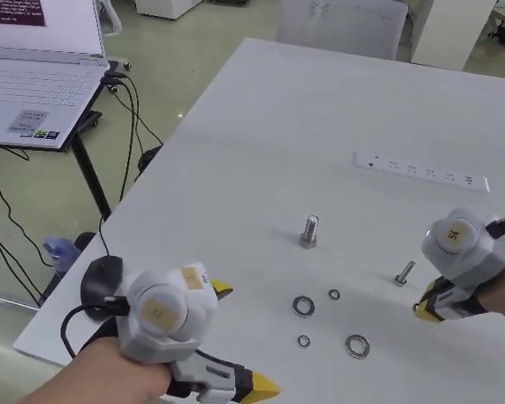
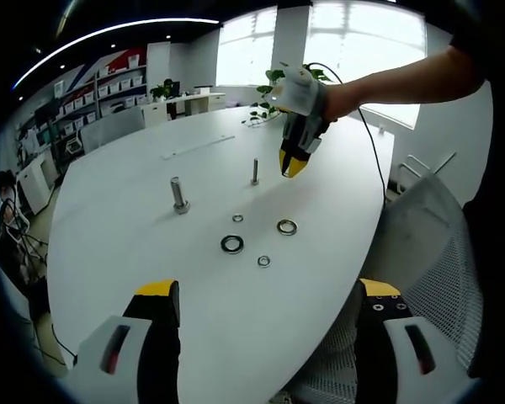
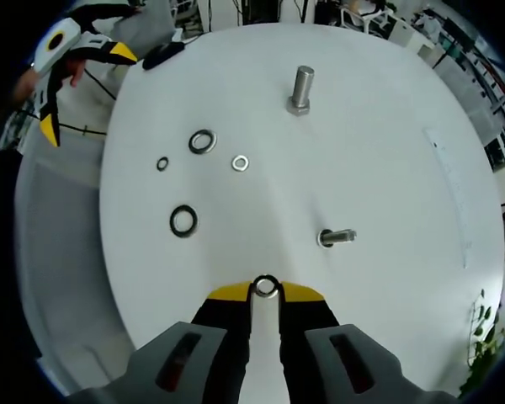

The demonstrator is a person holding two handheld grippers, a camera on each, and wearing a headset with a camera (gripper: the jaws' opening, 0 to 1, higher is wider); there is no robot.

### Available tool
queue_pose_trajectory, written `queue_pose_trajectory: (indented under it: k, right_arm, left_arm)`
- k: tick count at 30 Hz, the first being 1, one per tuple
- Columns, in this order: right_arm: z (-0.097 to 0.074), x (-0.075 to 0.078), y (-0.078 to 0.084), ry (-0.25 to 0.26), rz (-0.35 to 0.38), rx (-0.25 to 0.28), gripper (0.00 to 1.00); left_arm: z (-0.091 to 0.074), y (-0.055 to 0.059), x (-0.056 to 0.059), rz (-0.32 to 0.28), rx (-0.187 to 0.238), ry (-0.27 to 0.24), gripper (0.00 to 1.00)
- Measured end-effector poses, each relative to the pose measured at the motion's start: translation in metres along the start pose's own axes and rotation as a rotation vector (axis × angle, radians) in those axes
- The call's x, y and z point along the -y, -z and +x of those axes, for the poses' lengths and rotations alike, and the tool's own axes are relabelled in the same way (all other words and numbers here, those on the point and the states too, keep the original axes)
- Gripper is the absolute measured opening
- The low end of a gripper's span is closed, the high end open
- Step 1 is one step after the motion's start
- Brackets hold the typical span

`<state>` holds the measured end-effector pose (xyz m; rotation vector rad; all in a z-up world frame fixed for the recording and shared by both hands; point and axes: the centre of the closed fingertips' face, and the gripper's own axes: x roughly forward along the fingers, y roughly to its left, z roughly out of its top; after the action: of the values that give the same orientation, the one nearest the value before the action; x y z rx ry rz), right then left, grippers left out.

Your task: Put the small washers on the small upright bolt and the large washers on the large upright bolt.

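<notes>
Head view: 4 washers (image 1: pixel 303 305) (image 1: pixel 334 295) (image 1: pixel 304 341) (image 1: pixel 358 346) (2 bolts (image 1: pixel 310 231) (image 1: pixel 404 273))

The large bolt (image 1: pixel 310 231), silver steel, stands upright on its hex head on the white table (image 1: pixel 278 151). The small bolt (image 1: pixel 404 273) also stands on its head, well to the right of it and slightly nearer. Four steel washers lie flat and apart on the near side of the large bolt. One large washer (image 1: pixel 303 305) has a small washer (image 1: pixel 334 295) just beside it. Nearer still lie another small washer (image 1: pixel 304 341) and a second large washer (image 1: pixel 358 346). A fifth washer (image 3: pixel 267 278) is pinched between the tips of the right gripper (image 3: pixel 266 291), near the small bolt, its ring face turned back along the jaws.
</notes>
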<state>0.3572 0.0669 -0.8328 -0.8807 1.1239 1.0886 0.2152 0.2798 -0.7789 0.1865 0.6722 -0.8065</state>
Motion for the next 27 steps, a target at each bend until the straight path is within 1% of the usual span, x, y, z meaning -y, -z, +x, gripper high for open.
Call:
queue_pose_trajectory:
  k: [3,7,9,13,14,17,21,27]
  right_arm:
    - [-0.005,0.008,0.0,0.017,-0.018,-0.007,0.12]
    - [-0.01,0.018,-0.005,0.023,-0.004,0.01,0.12]
    - [-0.011,0.023,-0.007,0.03,-0.009,0.01,0.12]
    - [-0.019,0.031,-0.016,0.043,-0.011,0.022,0.12]
    - [-0.021,0.032,-0.018,0.046,-0.01,0.026,0.12]
    - [-0.025,0.038,-0.025,0.055,-0.005,0.037,0.12]
    - [-0.025,0.044,-0.031,0.063,0.0,0.043,0.12]
    - [-0.023,0.044,-0.038,0.06,-0.005,0.045,0.12]
  left_arm:
    - [-0.001,0.003,0.0,-0.001,-0.006,0.001,0.86]
    - [-0.002,0.006,0.0,-0.005,-0.011,-0.004,0.86]
    - [-0.003,0.007,0.0,-0.005,-0.011,-0.007,0.86]
    - [-0.003,0.01,-0.001,-0.004,-0.018,-0.007,0.86]
    - [-0.003,0.011,-0.001,-0.001,-0.025,-0.006,0.86]
    - [-0.003,0.012,-0.001,0.0,-0.029,-0.004,0.86]
    - [-0.004,0.011,-0.003,-0.006,-0.024,-0.006,0.87]
    - [-0.005,0.006,-0.006,-0.012,-0.006,-0.008,0.87]
